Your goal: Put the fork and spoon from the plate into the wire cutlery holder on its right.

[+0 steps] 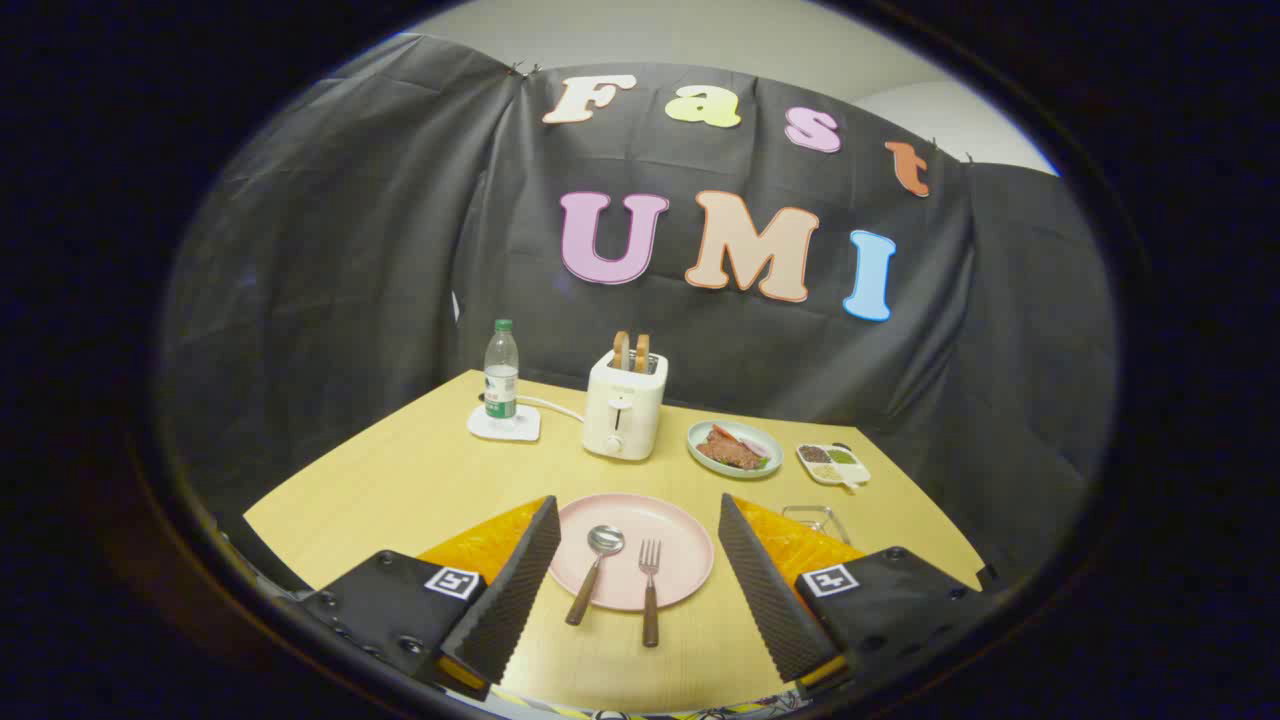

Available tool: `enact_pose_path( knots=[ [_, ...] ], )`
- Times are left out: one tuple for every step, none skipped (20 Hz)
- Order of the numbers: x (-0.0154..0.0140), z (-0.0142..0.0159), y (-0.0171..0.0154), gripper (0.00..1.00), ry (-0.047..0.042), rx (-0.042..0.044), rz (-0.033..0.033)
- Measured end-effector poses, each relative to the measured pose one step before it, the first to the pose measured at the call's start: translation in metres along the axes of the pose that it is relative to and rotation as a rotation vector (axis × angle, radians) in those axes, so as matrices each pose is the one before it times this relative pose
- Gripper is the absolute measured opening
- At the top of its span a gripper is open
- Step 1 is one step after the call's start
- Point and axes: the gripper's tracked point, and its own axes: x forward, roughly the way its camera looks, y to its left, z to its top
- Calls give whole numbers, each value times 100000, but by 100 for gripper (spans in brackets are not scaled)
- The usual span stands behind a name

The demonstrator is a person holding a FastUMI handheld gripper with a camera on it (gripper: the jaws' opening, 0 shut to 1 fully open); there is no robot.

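Note:
A pink plate rests on the yellow table, framed between my two fingers. On it lie a spoon on the left and a fork on the right, both with brown wooden handles that reach over the plate's near rim. The wire cutlery holder stands to the right of the plate, mostly hidden behind my right finger. My gripper hangs above the table with its fingers spread wide, open and holding nothing. The ribbed black pads stand either side of the plate.
Beyond the plate stands a white toaster with two slices of bread in it. A water bottle on a white coaster is to its left. A plate of food and a small tray of condiments sit to its right.

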Motion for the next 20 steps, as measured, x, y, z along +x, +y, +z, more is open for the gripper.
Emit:
enact_pose_path(
  knots=[
    [-28,-202,-91,100,-54,66,-55],
    [38,-9,-36,100,62,42,-47],
    [47,-133,-10,100,33,-8,33],
    [54,-36,-76,100,176,-35,106],
    [86,-176,-42,100,199,-33,81],
    [-22,-4,-48,100,127,1,87],
    [23,-136,-87,100,123,45,-26],
    [35,-43,-121,100,66,62,-24],
    [27,-88,-33,100,94,47,8],
    [54,-15,-73,100,183,111,57],
    [75,-128,-96,100,172,179,51],
    [18,-3,-89,100,194,186,-2],
    [105,-141,-57,100,177,205,39],
    [32,-38,-73,100,272,292,108],
    [69,-171,-5,100,229,336,161],
    [63,-67,-46,100,328,320,77],
    [89,-190,-42,100,410,287,91],
    [63,-212,-13,100,566,242,-21],
    [215,-455,-40,100,706,364,111],
    [173,-347,-54,100,749,454,46]
  ],
)
